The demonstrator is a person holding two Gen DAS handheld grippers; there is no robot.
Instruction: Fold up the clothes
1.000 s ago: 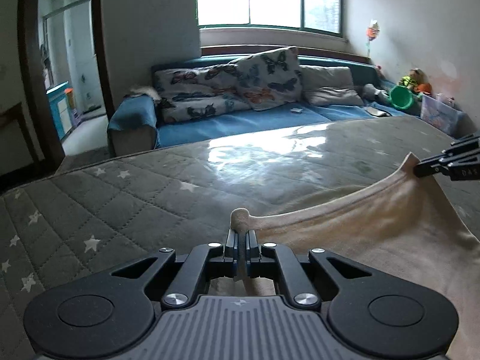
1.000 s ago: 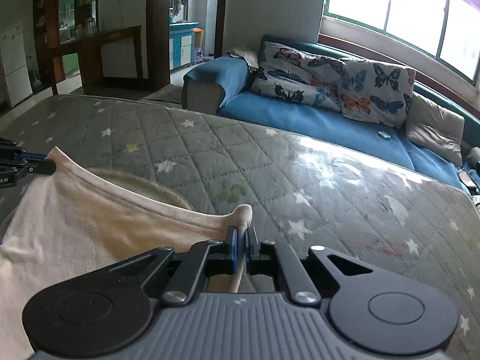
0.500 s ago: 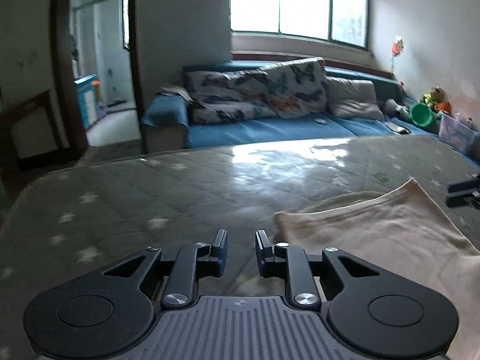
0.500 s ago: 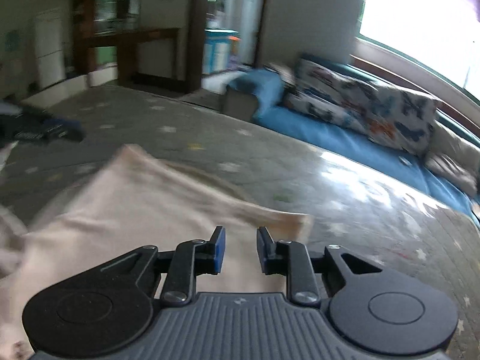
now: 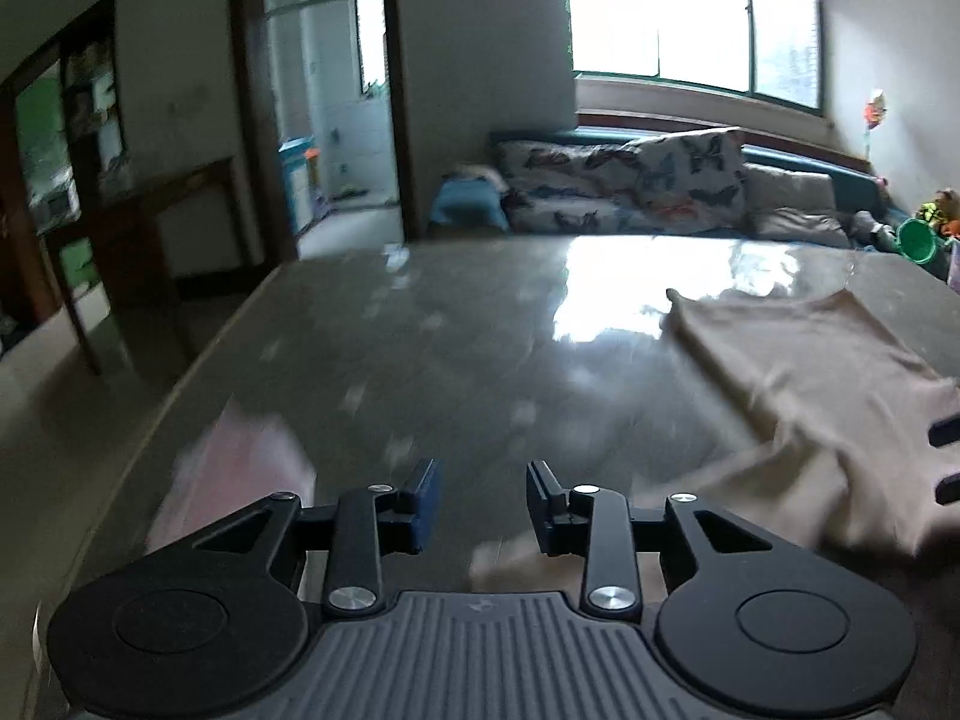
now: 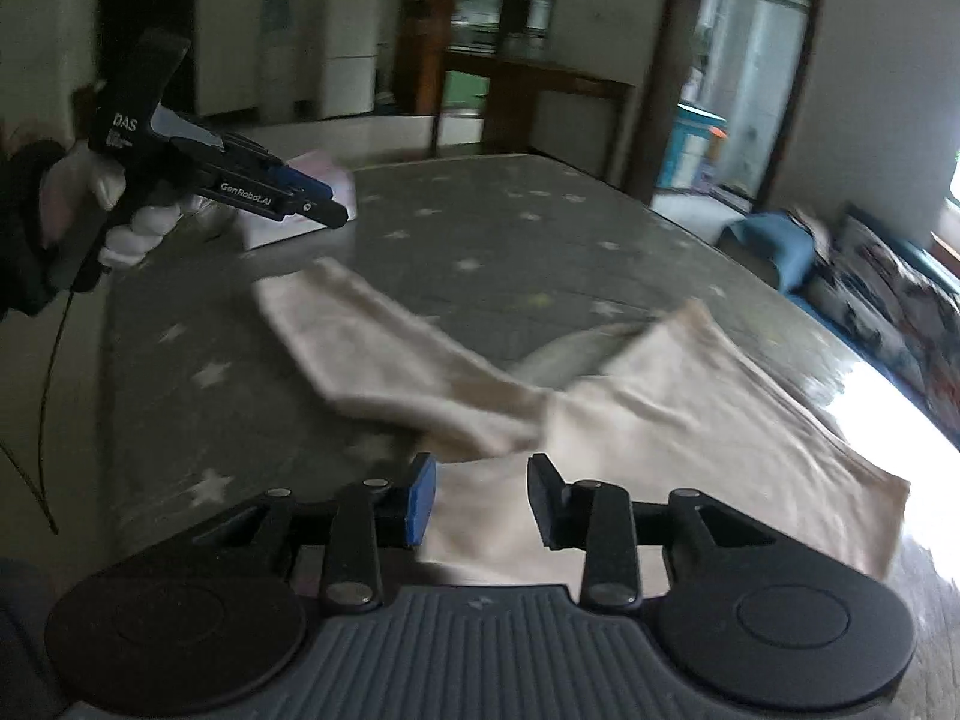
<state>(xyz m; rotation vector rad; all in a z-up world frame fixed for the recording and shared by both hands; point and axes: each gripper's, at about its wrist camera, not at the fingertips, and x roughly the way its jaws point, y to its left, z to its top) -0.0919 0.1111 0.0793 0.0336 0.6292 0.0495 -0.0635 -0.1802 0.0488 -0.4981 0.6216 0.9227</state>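
Currently the grey star-quilted mattress (image 6: 492, 240) carries the beige garment (image 6: 690, 420), lying loose and rumpled. Right hand-held gripper (image 6: 480, 495): jaws just opening, narrow gap, nothing gripped, garment beneath. Left hand-held gripper (image 5: 483, 504): same, empty; its body (image 6: 228, 180) reads "DAS" and "GenRobot.AI".
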